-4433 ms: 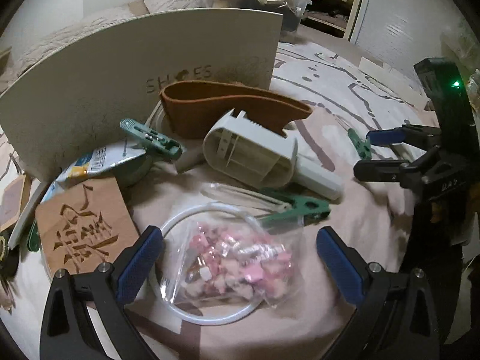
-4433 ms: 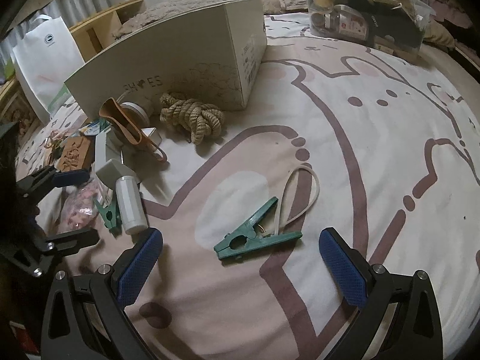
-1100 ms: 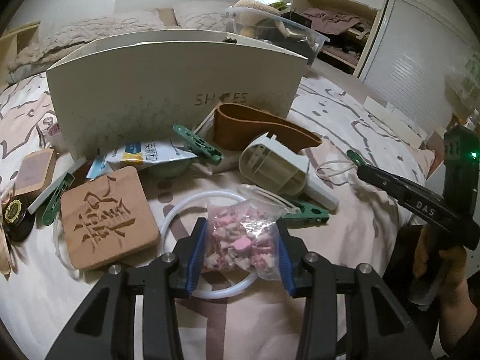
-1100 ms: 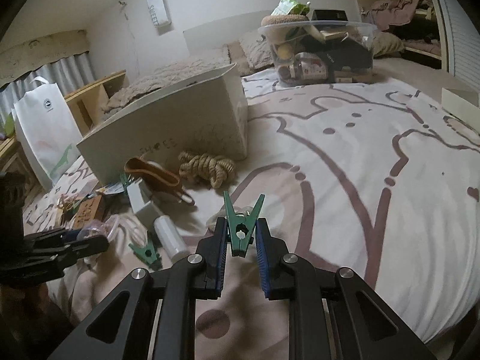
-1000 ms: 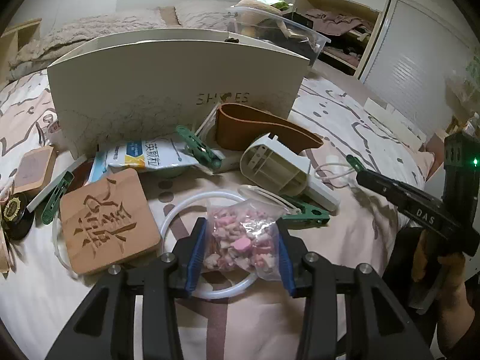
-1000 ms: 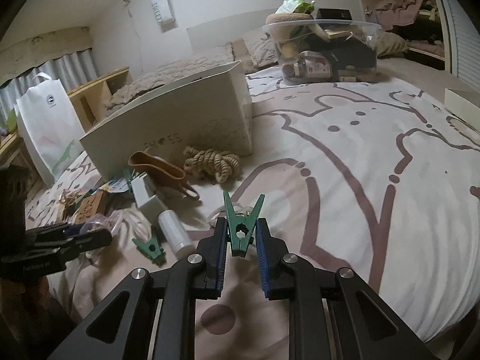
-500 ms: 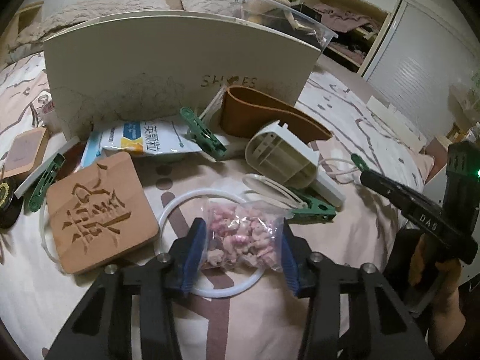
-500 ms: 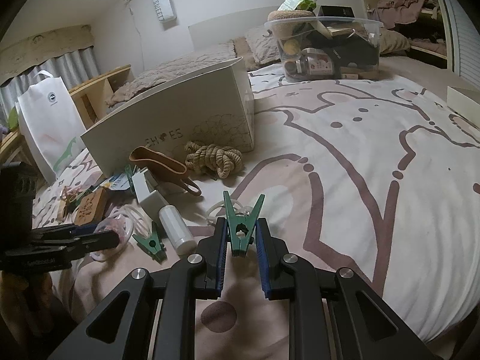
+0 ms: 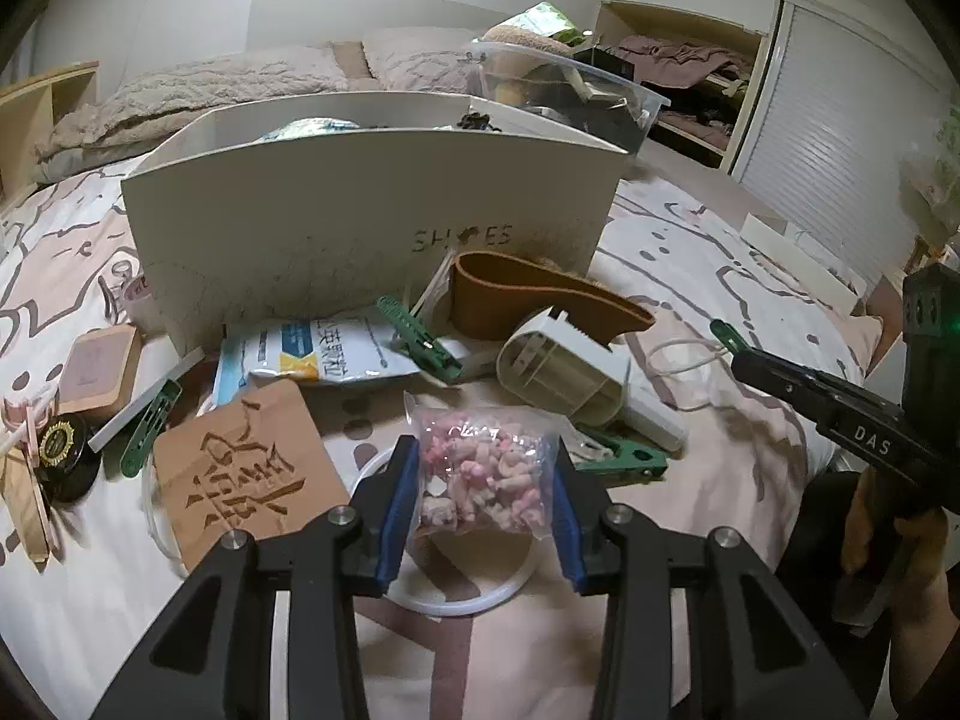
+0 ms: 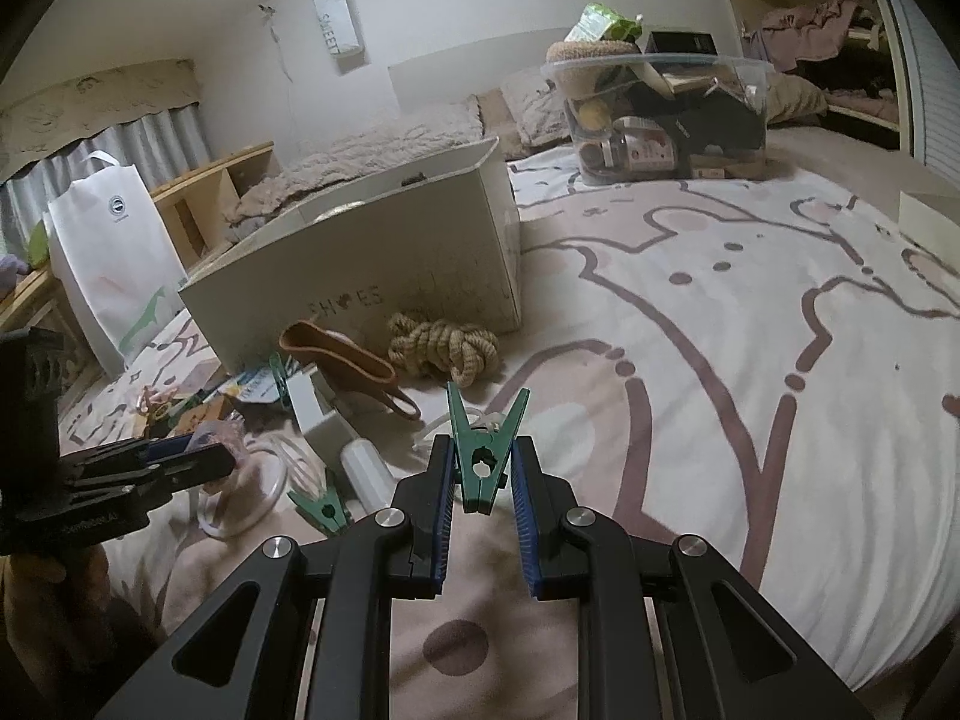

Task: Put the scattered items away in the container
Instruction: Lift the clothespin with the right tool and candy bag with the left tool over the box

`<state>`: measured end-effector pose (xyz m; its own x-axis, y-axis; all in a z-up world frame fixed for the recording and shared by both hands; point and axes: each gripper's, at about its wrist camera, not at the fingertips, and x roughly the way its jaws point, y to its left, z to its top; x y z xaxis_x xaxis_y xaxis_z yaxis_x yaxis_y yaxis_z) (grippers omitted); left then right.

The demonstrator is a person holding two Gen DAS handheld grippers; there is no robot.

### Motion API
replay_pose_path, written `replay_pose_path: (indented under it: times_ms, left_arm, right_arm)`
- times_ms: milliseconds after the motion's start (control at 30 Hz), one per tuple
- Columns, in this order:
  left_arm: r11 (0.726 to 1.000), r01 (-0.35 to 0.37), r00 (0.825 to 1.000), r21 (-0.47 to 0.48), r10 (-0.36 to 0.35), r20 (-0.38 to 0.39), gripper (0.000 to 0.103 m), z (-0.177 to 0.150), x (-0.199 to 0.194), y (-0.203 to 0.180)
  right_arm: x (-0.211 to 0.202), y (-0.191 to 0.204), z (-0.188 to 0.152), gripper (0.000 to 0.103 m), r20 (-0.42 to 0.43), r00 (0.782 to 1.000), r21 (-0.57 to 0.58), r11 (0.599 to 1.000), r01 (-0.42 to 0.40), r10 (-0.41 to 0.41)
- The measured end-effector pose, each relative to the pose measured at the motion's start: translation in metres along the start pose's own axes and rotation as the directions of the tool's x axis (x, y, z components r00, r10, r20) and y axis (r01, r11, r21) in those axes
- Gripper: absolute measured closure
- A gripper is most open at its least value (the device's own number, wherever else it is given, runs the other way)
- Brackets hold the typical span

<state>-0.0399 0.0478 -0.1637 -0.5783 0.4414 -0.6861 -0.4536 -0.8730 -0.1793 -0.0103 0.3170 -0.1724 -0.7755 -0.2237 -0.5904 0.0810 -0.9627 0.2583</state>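
A clear bag of pink bits (image 9: 480,480) sits between the blue pads of my left gripper (image 9: 483,450). The jaws are closing and the pads press on the bag's sides, holding it just above a white ring (image 9: 462,594). The white open-topped box (image 9: 336,222) marked SHOES stands behind the scattered items. My right gripper (image 10: 482,450) is shut on a green clothes peg (image 10: 485,474), which stands upright above the bedspread. The box (image 10: 384,258) lies ahead and left of it. My left gripper (image 10: 204,456) shows at the left edge of the right wrist view.
Between me and the box lie a carved wooden coaster (image 9: 240,468), a snack packet (image 9: 324,351), a brown leather piece (image 9: 522,294), a white plastic device (image 9: 570,372) and green pegs (image 9: 420,342). A rope coil (image 10: 444,348) lies by the box. A clear bin (image 10: 660,120) stands behind.
My left gripper has come up a little with the bag, and its pads have drawn slightly closer. The right gripper still grips the peg in nearly the same spot.
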Motion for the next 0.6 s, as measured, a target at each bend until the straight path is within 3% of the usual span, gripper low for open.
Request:
replay_pose_path:
  times_ms: [267, 600]
  left_arm:
    - [1.000, 0.009, 0.998, -0.005, -0.008, 0.066, 0.064, 0.012, -0.018, -0.001]
    - [1.000, -0.016, 0.983, 0.008, 0.014, 0.184, 0.065, 0.051, -0.044, -0.002]
  right_arm:
    - [-0.017, 0.014, 0.017, 0.084, 0.060, 0.997, -0.054, 0.998, -0.039, 0.042]
    - [-0.034, 0.031, 0.055, 0.084, 0.158, 0.982, -0.113, 0.990, -0.087, 0.104]
